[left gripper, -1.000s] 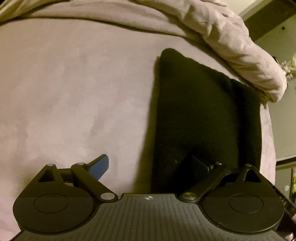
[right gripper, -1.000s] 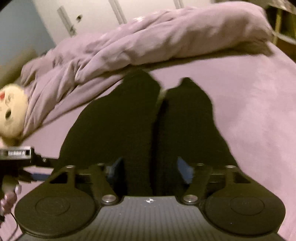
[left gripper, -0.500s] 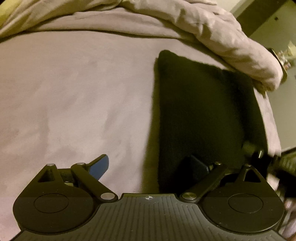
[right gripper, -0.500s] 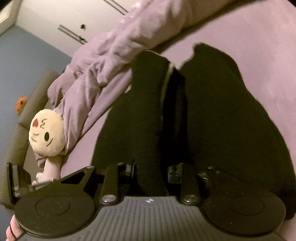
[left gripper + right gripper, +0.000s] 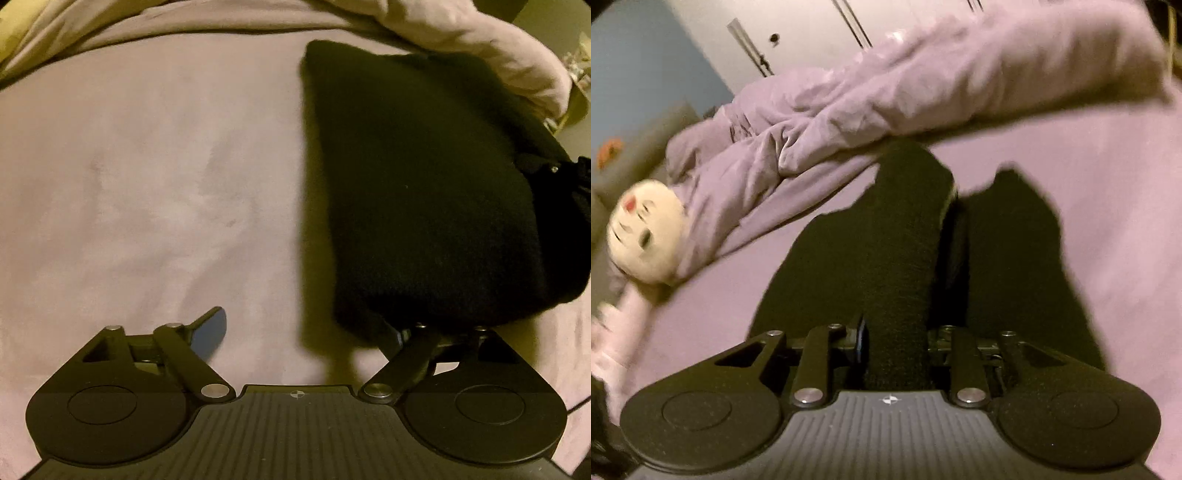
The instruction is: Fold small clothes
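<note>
Right wrist view: right gripper [image 5: 895, 345] pinches the black cloth [image 5: 886, 258] on the bed [image 5: 1089, 192]; left gripper [image 5: 306, 328], spread, is closing at its corner. Grasping step; next, lift and fold.

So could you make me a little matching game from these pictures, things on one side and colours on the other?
Things:
1. knitted garment
2. rumpled duvet
3. round-faced plush doll
4. back wall

Colours:
A. cream
B. blue
C. black
D. lilac

Pairs: 1-C, 2-D, 3-A, 4-B
</note>
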